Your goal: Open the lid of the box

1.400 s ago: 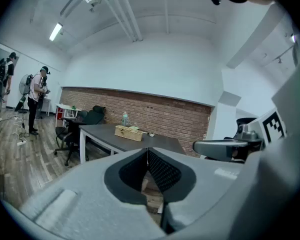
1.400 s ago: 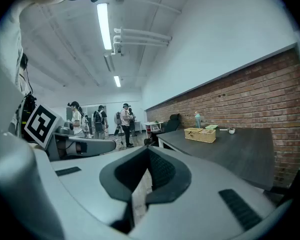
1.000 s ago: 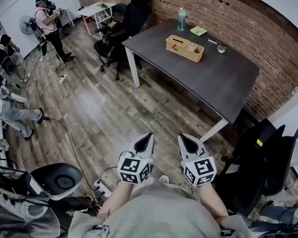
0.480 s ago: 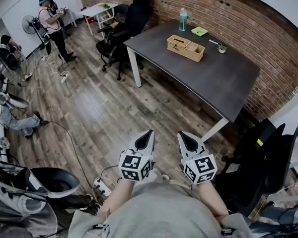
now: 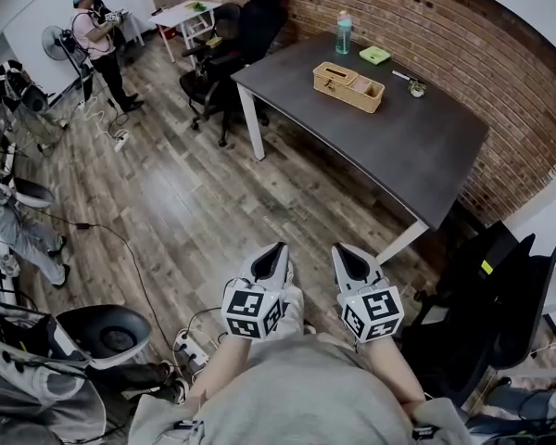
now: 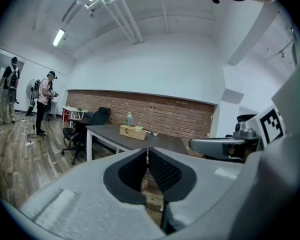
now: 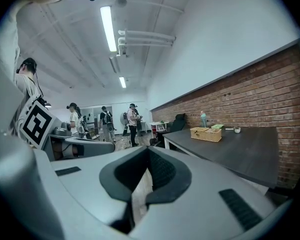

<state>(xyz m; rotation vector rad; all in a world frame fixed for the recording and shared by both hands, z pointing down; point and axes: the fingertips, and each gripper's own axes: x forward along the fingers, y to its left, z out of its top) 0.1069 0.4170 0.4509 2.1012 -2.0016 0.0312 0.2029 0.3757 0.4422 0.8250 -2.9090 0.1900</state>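
Note:
A woven tan box (image 5: pixel 348 86) with its lid down stands on the far part of a dark table (image 5: pixel 408 156), across the room from me; it also shows in the left gripper view as the box (image 6: pixel 132 131) and in the right gripper view as the box (image 7: pixel 206 133). Both grippers hover close to my body, far from the table. My left gripper (image 5: pixel 276 253) is shut with nothing in it, tips meeting (image 6: pixel 146 151). My right gripper (image 5: pixel 342 254) is shut and empty too (image 7: pixel 148 151).
A teal bottle (image 5: pixel 343 35), a green pad (image 5: pixel 373 56) and a small item (image 5: pixel 415 89) share the table. Black office chairs (image 5: pixel 232 44) stand at its left end, others (image 5: pixel 500 286) at my right. Cables and a power strip (image 5: pixel 190 349) lie on the wood floor. A person (image 5: pixel 97 40) stands far left.
Both grippers stay put and shut. The view has shifted slightly, and the people at the left edge have moved about.

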